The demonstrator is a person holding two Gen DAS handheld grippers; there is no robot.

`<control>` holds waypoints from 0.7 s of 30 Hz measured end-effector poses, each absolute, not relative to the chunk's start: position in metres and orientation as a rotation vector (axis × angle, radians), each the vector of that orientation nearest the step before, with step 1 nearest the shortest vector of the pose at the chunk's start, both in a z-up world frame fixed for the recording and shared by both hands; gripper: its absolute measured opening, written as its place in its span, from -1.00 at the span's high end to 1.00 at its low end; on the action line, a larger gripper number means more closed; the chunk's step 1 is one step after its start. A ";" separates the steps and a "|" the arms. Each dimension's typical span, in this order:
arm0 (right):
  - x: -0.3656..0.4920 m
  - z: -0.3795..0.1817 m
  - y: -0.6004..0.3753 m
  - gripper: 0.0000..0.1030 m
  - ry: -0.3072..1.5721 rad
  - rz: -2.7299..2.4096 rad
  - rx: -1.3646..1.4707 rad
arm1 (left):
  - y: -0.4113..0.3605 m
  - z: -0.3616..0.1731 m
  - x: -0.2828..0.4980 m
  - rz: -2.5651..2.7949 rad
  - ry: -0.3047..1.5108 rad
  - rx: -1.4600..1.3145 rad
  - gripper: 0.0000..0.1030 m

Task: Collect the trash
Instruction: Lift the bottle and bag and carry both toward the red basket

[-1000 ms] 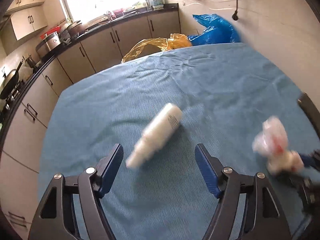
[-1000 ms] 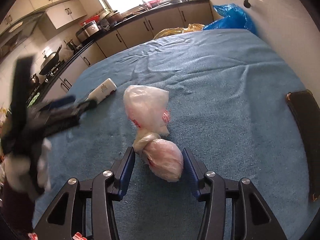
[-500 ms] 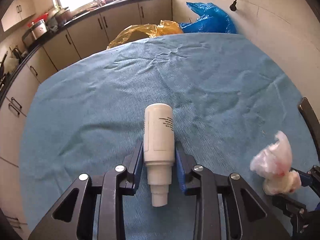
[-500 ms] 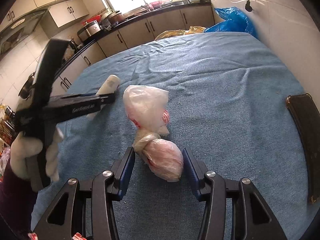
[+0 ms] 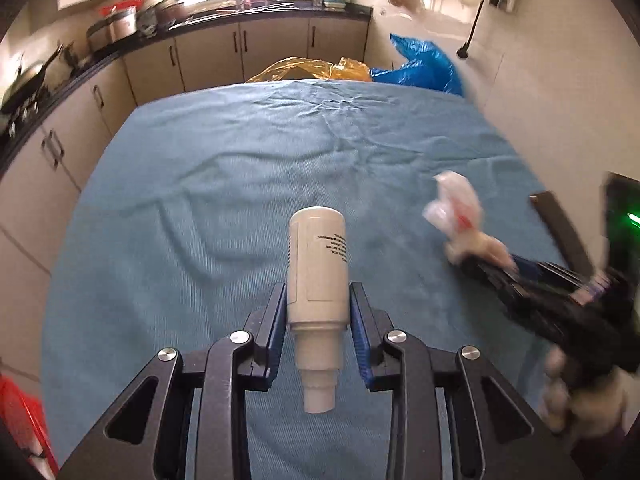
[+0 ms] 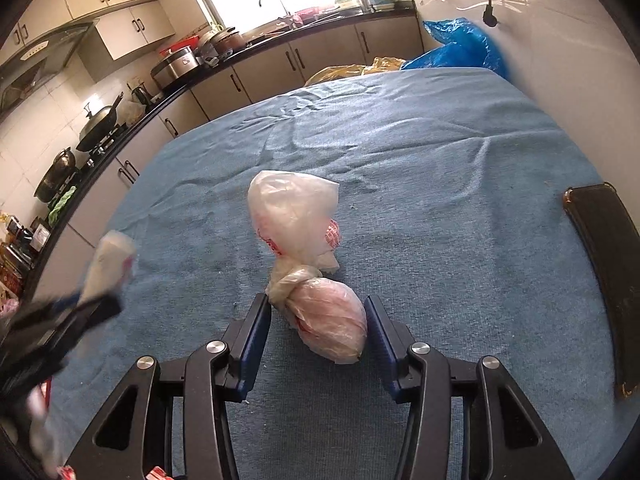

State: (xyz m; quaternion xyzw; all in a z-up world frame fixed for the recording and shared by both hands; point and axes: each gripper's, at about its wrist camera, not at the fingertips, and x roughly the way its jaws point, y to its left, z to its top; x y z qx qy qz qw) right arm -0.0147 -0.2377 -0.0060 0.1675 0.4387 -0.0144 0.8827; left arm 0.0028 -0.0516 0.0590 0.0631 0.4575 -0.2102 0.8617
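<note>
Blue towel-covered table (image 5: 248,168) carries both pickups: left gripper (image 5: 318,316) fingers clamp the white cylindrical plastic bottle (image 5: 318,268), right gripper (image 6: 316,328) fingers pinch the knotted translucent plastic bag (image 6: 320,312), so next comes carrying toward the blue bin bag (image 5: 424,64) at one o'clock.

Blue cloth (image 6: 440,168) covering whole table, wrinkling toward far edge. Knotted plastic bag (image 6: 312,256) lying near centre. Dark flat case (image 6: 604,272) resting at right edge, well apart from bag.
</note>
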 end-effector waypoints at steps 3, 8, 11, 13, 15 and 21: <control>-0.017 -0.005 -0.234 -0.01 0.904 -0.048 0.328 | -0.030 0.065 -0.030 -0.423 0.950 0.074 0.44; -0.023 0.000 -0.224 -0.01 0.863 -0.079 0.273 | 0.011 0.072 -0.078 -0.363 0.933 -0.016 0.44; -0.025 0.002 -0.219 -0.01 0.849 -0.092 0.248 | 0.036 0.077 -0.100 -0.305 0.901 -0.025 0.44; -0.024 0.003 -0.218 0.00 0.853 -0.097 0.232 | 0.049 0.080 -0.113 -0.268 0.882 -0.019 0.44; -0.025 0.005 -0.215 0.00 0.867 -0.110 0.213 | 0.064 0.081 -0.124 -0.235 0.867 -0.015 0.44; -0.059 0.024 -0.188 0.00 0.888 -0.024 0.288 | 0.102 0.074 -0.135 -0.159 0.855 -0.026 0.44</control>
